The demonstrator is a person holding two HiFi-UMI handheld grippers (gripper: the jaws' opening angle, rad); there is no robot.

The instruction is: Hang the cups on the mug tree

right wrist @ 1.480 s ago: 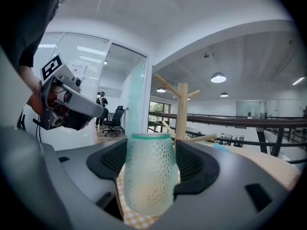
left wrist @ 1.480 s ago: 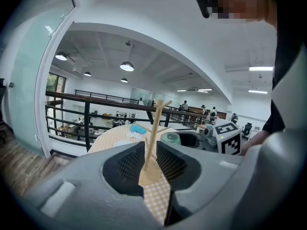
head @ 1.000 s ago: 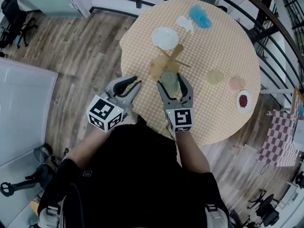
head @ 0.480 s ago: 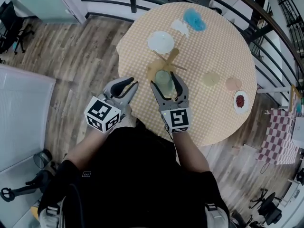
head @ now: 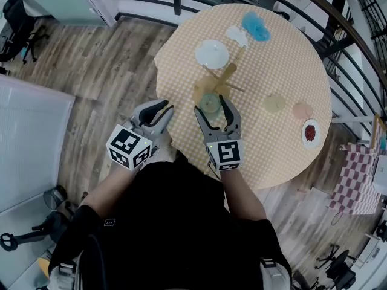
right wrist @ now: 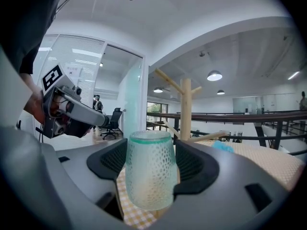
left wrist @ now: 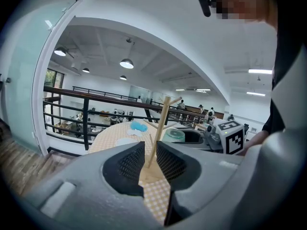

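A black short-sleeved top (head: 175,222); the left gripper (head: 163,109) and right gripper (head: 211,106) are grey, with black ribbed pads (left wrist: 128,162) and a black-and-white marker cube (head: 130,147) on each

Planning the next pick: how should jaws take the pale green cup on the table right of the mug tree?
Probably across the side wall of the pale green cup, coming level from the person's side. It shows round from above, with no handle visible, so opposite sides suit.

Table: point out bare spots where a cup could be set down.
The table is bare between the right gripper, holding a cup, and the red-filled dish, and right of the blue item. Crowded around the mug tree and white plate.
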